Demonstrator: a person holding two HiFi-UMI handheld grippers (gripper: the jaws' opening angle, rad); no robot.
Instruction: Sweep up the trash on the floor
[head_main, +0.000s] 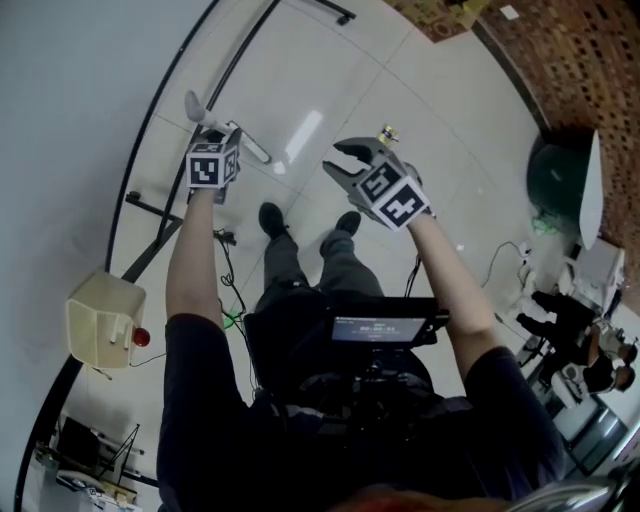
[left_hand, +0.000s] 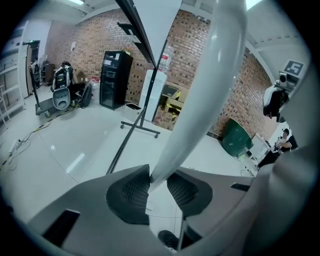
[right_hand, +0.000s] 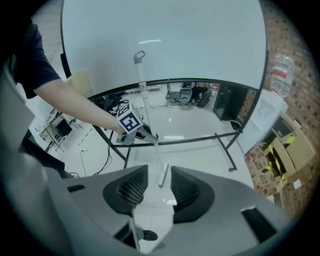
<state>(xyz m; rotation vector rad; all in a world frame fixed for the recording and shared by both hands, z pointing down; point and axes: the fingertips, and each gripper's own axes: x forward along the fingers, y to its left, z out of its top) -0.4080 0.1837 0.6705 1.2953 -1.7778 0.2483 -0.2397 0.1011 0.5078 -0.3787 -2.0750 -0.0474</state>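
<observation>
Trash does not show plainly in any view. The only candidate is a small yellowish thing (head_main: 388, 133) on the floor (head_main: 330, 60), which in the head view lies just beyond the right gripper (right_hand: 159, 186). It is too small to tell whether it is really trash.

The broom (right_hand: 142, 85), a long white pole with a loop at its top, is in the left gripper (left_hand: 159, 186). The jaws are closed on the pole: in the left gripper view both pads press against it, one from each side. The grip sits at about the middle of the pole. The pole stands tilted, with its lower end (right_hand: 162, 175) near the floor in front of the person.

The right gripper holds nothing. Its jaws stand apart, and through the gap one sees only the floor and, farther off, the lower end of the broom. This gripper hangs in the air near the left one, not touching it.

I judge that the task is at its beginning: the broom is in hand, but no sweeping stroke is under way. The next move, I think, calls for the right gripper to come to the pole and close on it above or below the left one, so that two grips can steer the lower end.

Relative to the broom, the yellowish thing lies apart from the lower end, on the right gripper's side. If it is the trash, the lower end has to be carried over to it first.
</observation>
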